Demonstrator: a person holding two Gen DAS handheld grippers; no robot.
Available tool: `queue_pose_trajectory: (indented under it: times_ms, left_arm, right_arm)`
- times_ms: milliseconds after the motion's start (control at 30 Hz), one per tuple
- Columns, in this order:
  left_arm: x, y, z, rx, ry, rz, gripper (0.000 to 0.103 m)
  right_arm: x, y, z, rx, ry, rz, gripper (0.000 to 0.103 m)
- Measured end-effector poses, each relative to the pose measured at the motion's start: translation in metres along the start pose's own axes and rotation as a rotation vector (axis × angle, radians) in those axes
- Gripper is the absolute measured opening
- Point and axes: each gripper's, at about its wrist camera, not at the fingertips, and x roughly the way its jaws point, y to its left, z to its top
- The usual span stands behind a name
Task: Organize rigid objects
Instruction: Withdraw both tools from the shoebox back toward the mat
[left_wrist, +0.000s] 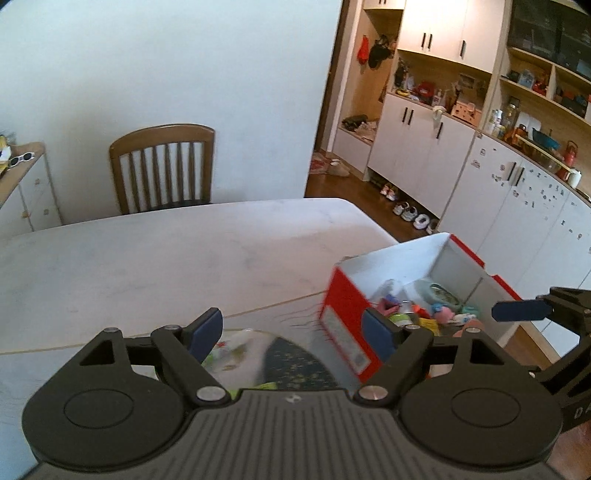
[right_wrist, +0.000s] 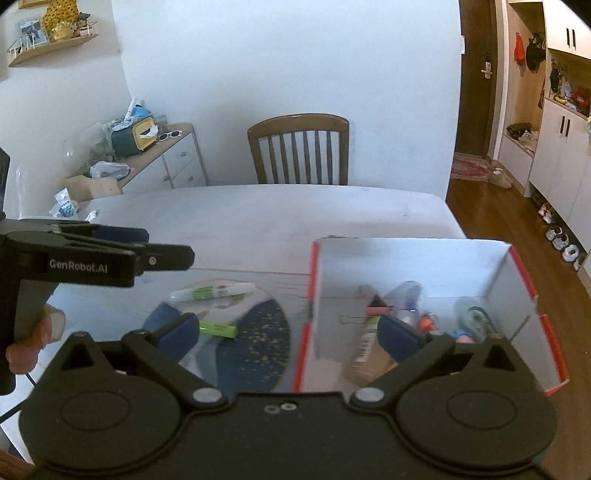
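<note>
A red-and-white box stands open on the table and holds several small items, among them a pink binder clip and a tape roll. The box also shows in the left wrist view. Left of it lies a plate with a white-and-green tube and a green marker. My right gripper is open and empty, spanning the plate and the box's left wall. My left gripper is open and empty above the plate. It appears from the side in the right wrist view.
The white table stretches back to a wooden chair. A side cabinet with clutter stands at the far left. White cupboards and shoes on a wooden floor lie to the right of the table.
</note>
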Motion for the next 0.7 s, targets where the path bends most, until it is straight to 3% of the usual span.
queue_pose_trajectory:
  times_ms: [167, 367, 567, 700]
  left_arm:
    - [-0.001, 0.033, -0.002, -0.043, -0.013, -0.017, 0.1]
    - [0.014, 0.06, -0.007, -0.051, -0.021, 0.006, 0.102]
    - [0.04, 0.079, -0.013, -0.032, 0.033, 0.068, 0.102]
    - [0.06, 0.094, -0.019, -0.038, 0.071, 0.036, 0.102]
  right_arm:
    - [0.015, 0.027, 0.0, -0.014, 0.006, 0.012, 0.103]
    - [0.041, 0.056, 0.0, -0.01, 0.01, 0.03, 0.103]
    - [0.074, 0.078, -0.007, -0.048, 0.048, 0.042, 0.103]
    - [0.095, 0.089, -0.011, -0.116, 0.079, 0.063, 0.102]
